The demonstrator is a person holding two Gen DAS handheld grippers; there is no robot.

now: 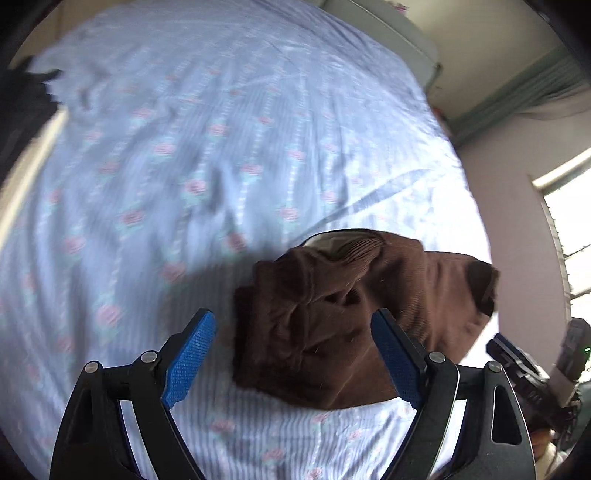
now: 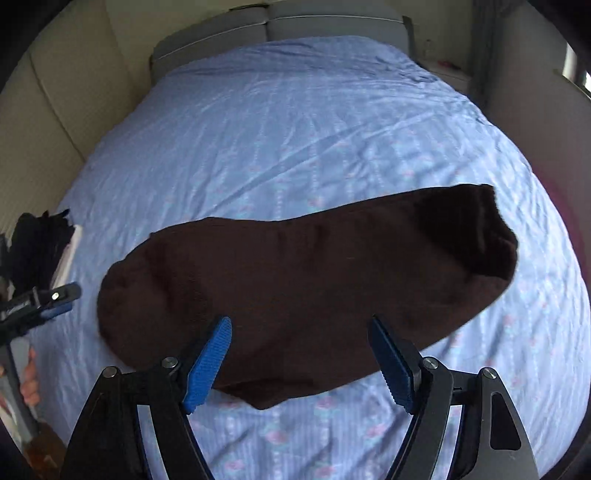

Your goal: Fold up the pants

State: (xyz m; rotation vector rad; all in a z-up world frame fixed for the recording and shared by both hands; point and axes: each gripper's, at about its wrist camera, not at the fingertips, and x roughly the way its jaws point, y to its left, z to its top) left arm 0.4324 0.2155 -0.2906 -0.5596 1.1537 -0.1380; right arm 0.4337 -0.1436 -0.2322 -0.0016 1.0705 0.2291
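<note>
The brown pants (image 2: 295, 277) lie folded into a long bundle across the blue flowered bed sheet (image 2: 295, 110). My right gripper (image 2: 300, 319) hovers over the bundle's near edge, open, its blue pads apart and nothing pinched between them. In the left wrist view the pants (image 1: 332, 295) show one rumpled end with a paler waistband lining on top. There my left gripper (image 1: 293, 314) stands open above that end, its pads clear of the cloth. The left gripper (image 2: 48, 299) also shows at the left edge of the right wrist view, and the right gripper (image 1: 517, 362) at the right edge of the left view.
A grey padded headboard (image 2: 266, 22) and beige walls close off the bed's far end. A dark bundle (image 2: 40, 240) lies at the bed's left edge. A person's hand (image 2: 31, 384) holds the left tool. A window (image 1: 569, 221) and green curtain (image 1: 517, 88) stand beside the bed.
</note>
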